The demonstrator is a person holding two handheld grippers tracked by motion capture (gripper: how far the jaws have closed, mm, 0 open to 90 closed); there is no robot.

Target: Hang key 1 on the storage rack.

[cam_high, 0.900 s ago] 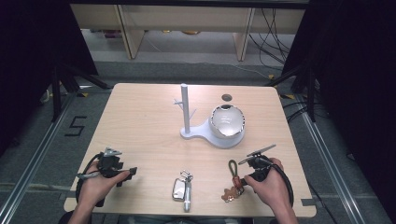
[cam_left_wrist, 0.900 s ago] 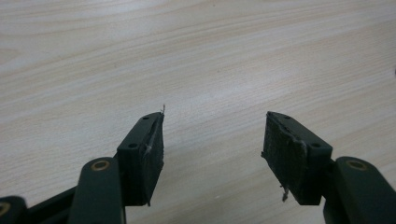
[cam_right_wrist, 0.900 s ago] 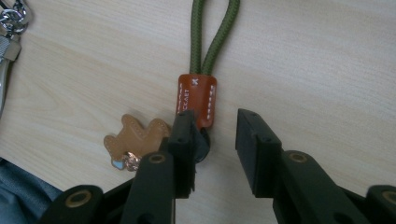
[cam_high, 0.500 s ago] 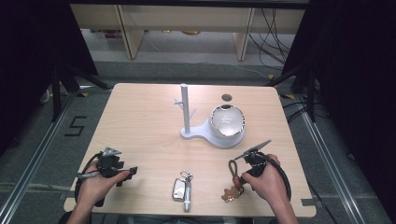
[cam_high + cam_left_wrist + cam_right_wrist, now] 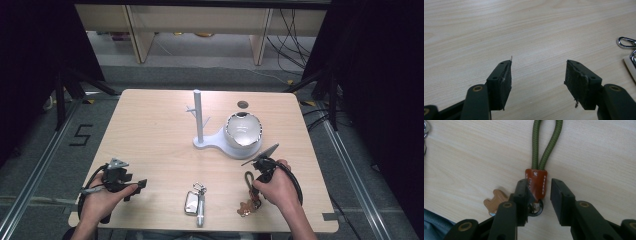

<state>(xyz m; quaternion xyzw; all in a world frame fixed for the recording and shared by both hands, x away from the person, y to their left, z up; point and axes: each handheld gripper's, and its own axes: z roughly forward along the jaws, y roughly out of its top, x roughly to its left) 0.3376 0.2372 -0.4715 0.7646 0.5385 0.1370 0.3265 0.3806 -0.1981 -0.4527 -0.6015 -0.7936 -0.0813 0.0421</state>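
On the bench [image 5: 150,130], the right gripper [image 5: 539,192] has its jaws spread around the brown leather tab [image 5: 537,182] of the green cord keyring [image 5: 546,142]; light, floppy, so pinch that stiffer tab

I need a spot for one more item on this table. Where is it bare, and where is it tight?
The far-left stretch of the table, between the white stand and the left edge, is bare. The near edge is crowded: left gripper, car key, and right gripper around the green-corded keychain.
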